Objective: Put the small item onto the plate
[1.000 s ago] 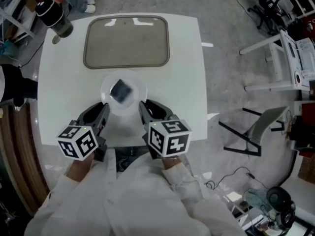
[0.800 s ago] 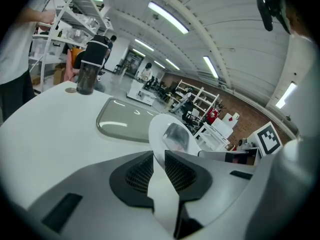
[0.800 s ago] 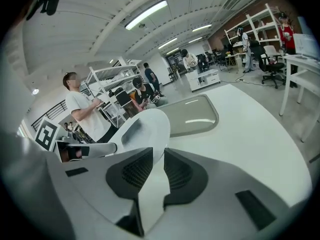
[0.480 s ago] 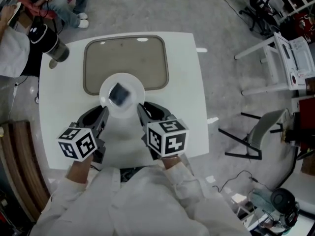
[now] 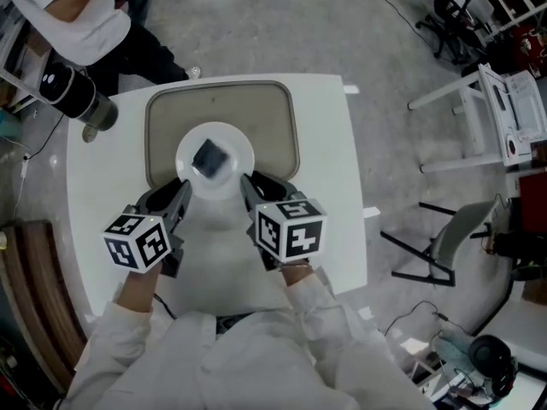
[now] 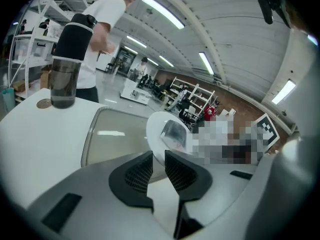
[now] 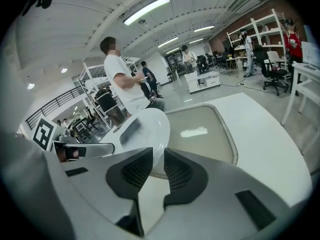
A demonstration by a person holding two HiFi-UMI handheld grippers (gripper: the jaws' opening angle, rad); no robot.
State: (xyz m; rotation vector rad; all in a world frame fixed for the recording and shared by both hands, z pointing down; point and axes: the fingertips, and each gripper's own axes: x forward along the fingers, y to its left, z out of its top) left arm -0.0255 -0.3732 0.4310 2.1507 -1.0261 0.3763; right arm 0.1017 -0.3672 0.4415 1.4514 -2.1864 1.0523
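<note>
The item (image 5: 208, 156) sits dead centre of the plate (image 5: 232, 140), over the near half of the tray (image 5: 278, 114). The left gripper (image 5: 182, 186) is pinching the plate's near rim on one side and the right gripper (image 5: 248, 182) on the other, so the item's just ahead of and between both claws. A second ago the plate was short of the tray, over bare table (image 5: 329, 195). Item's a small dark grey squarish thing, a bit glossy, lying skewed.
</note>
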